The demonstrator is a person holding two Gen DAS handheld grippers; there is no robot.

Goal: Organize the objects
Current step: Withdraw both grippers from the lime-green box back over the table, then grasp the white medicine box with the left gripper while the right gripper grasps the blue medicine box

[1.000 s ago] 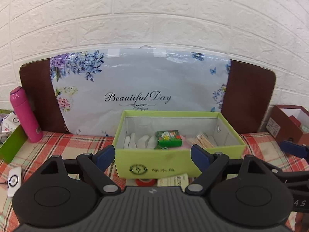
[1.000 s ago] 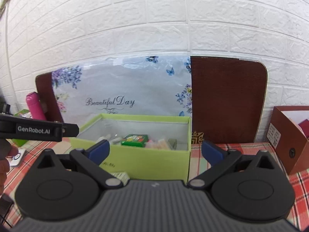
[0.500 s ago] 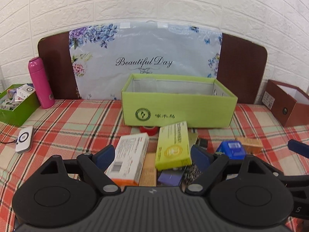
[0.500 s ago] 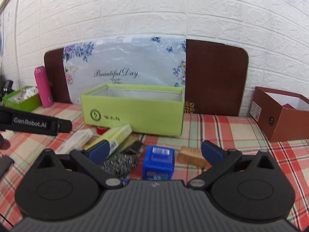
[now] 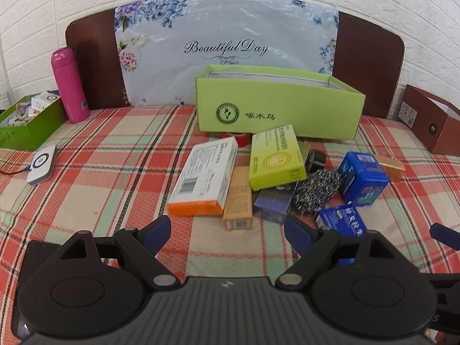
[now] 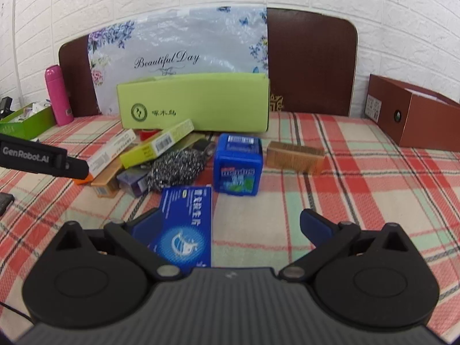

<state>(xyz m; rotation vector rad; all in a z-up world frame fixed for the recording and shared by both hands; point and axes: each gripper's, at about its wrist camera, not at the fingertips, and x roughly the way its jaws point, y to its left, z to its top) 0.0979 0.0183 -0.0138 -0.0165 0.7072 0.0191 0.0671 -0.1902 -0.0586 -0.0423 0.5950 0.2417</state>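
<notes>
Flat blue box (image 6: 184, 224) lies against the open right claw's (image 6: 234, 227) left finger.

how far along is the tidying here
Early stage. Done: nothing visible; the inside of the green box is hidden from here. In hand: nothing; the left gripper and right gripper have open, empty jaws. Left: the pile on the tablecloth, including the white box, steel scourer and mint tub.
</notes>
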